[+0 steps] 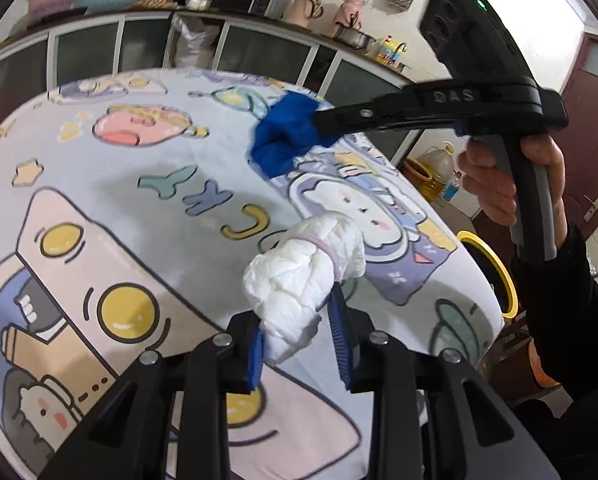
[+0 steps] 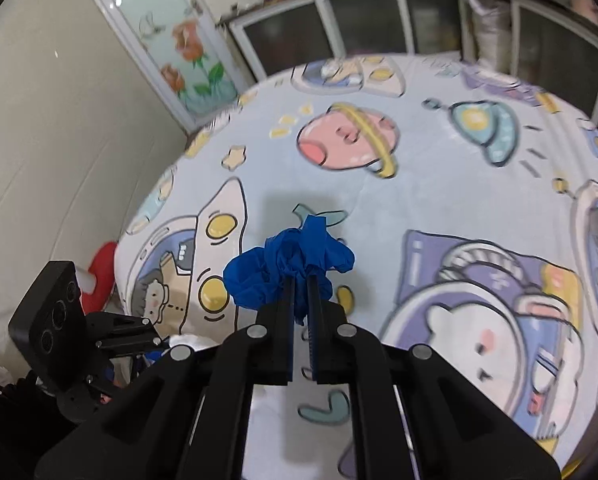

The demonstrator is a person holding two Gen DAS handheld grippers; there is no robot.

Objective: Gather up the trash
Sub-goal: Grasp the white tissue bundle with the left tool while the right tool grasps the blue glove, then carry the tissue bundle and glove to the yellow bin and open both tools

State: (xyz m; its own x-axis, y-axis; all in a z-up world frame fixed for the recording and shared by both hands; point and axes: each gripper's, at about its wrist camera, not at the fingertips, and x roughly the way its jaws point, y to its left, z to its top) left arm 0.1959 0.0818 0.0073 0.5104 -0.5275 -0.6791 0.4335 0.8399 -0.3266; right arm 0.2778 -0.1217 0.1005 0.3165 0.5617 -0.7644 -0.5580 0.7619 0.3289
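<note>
The left tool [image 1: 299, 344] has its blue-padded jaws narrowed onto a crumpled white plastic bag [image 1: 303, 276] cinched by a thin band, and holds the bundle clear above the tabletop [image 1: 147, 208]. The right tool [image 2: 301, 312] has its jaws drawn almost together, pinching a crumpled blue plastic glove [image 2: 287, 266], which bulges out past the fingertips and hangs free of the surface. In the left wrist view that same glove [image 1: 287, 140] sits at the end of the right tool's long black fingers [image 1: 379, 114], well apart from the white bundle, with a hand [image 1: 499, 184] in a dark sleeve wrapped round the grey handle.

The tabletop is covered by a pale blue cartoon-print cloth with rockets, planets and astronaut figures. Its surface under and between both tools is bare cloth. The far edge runs close to a row of dark glass-fronted cabinets [image 2: 379, 28]; the left edge stands near a cream wall [image 2: 51, 140] and a door with painted flowers [image 2: 179, 52]. Off the right edge, low down, the yellow rim of a round bin [image 1: 495, 268] shows just beside the cloth's overhang.
</note>
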